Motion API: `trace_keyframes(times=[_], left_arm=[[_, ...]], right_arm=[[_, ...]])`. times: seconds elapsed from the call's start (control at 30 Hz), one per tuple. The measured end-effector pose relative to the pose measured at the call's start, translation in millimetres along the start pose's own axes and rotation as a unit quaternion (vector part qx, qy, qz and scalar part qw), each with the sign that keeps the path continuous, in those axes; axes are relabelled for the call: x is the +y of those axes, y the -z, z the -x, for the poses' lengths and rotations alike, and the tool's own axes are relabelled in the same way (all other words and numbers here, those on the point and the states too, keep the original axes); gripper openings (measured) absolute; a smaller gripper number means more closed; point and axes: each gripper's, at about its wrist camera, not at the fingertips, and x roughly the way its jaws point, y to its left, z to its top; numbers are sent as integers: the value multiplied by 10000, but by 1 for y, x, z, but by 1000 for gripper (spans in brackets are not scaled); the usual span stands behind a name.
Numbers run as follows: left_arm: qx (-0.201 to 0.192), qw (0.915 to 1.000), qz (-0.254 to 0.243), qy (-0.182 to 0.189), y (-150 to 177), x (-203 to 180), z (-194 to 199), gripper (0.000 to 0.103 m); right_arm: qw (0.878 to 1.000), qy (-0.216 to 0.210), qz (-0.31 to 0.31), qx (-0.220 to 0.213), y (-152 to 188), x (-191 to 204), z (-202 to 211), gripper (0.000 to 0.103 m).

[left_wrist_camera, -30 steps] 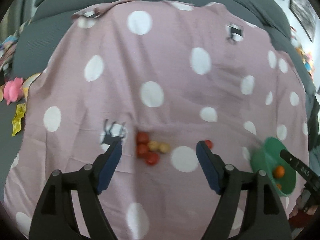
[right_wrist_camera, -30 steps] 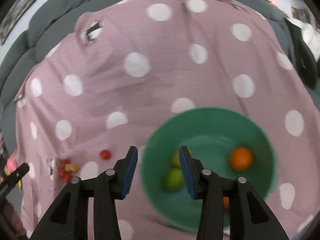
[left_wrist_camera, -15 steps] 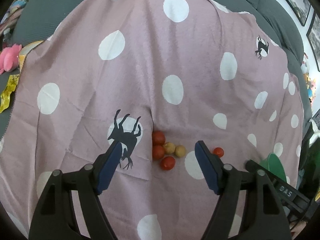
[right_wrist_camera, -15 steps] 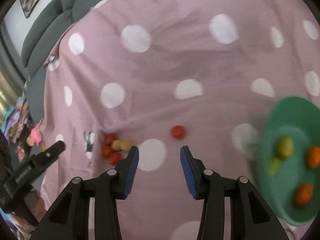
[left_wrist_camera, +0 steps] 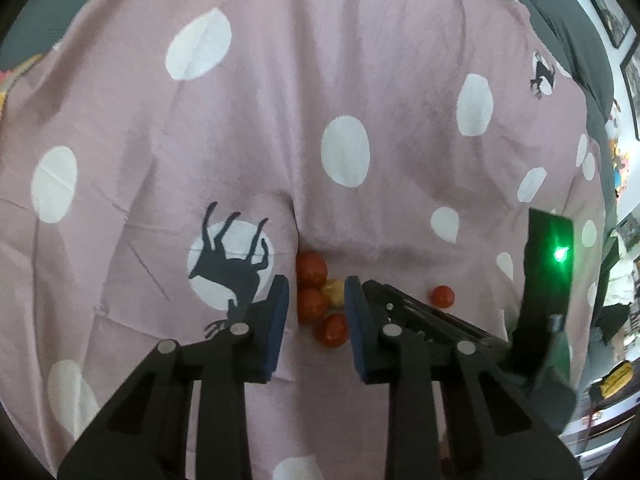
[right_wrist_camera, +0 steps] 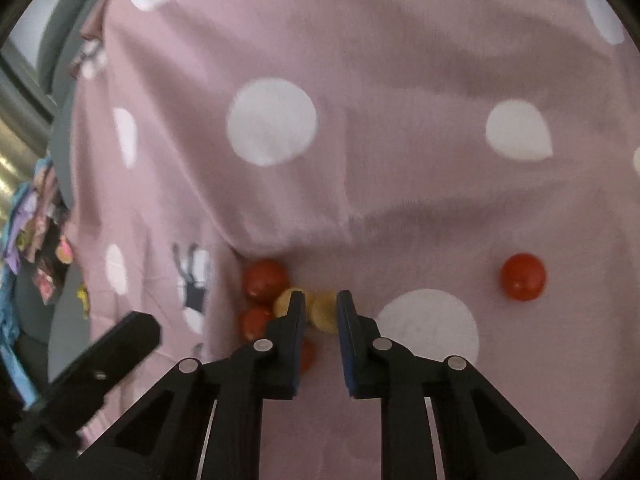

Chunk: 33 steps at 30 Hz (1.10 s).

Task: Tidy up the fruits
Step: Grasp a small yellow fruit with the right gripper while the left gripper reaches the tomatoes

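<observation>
Both black two-finger grippers crowd one small heap of fruit on the pink polka-dot cloth (left_wrist_camera: 280, 100).

Left gripper (left_wrist_camera: 314, 302), jaws apart, frames the red fruits (left_wrist_camera: 311, 269); right gripper (right_wrist_camera: 318, 312), jaws narrowly apart, straddles a yellow fruit (right_wrist_camera: 325, 312). A lone red fruit (right_wrist_camera: 523, 277) sits beyond.

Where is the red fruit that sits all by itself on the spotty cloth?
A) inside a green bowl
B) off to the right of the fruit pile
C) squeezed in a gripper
B: the lone red fruit lies on the cloth, right of the fruit pile, touching nothing.
</observation>
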Motion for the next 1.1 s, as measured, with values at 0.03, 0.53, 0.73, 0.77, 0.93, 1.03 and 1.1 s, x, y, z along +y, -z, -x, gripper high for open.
trace_keyframes(times=[0.03,0.53,0.73,0.77,0.93,1.03,1.1], left_arm=[[30,10000,37,31,-2,0,-2,26],[326,9987,-397,3,-24,-30,-40,27],[606,9976,-314,-99,-23,-21,-55,27],[631,9977,-246,-99,-23,-17,-57,27],[688,9973,-253,-46,-21,-16,-54,27],[770,9964,-345,-56,-17,-22,-59,27],[828,9956,-423,-89,-13,-27,-62,27]], right_arm=[[10000,-70,-36,0,0,-2,0,20],[9990,-406,-114,127,-2,-14,-5,21],[9972,-590,-256,372,1,-24,-15,27],[9969,-627,-320,337,1,-27,-16,28],[9986,-316,-359,242,2,-33,-5,28],[9984,-216,-524,87,6,-47,11,28],[9978,-185,-638,8,10,-57,22,28]])
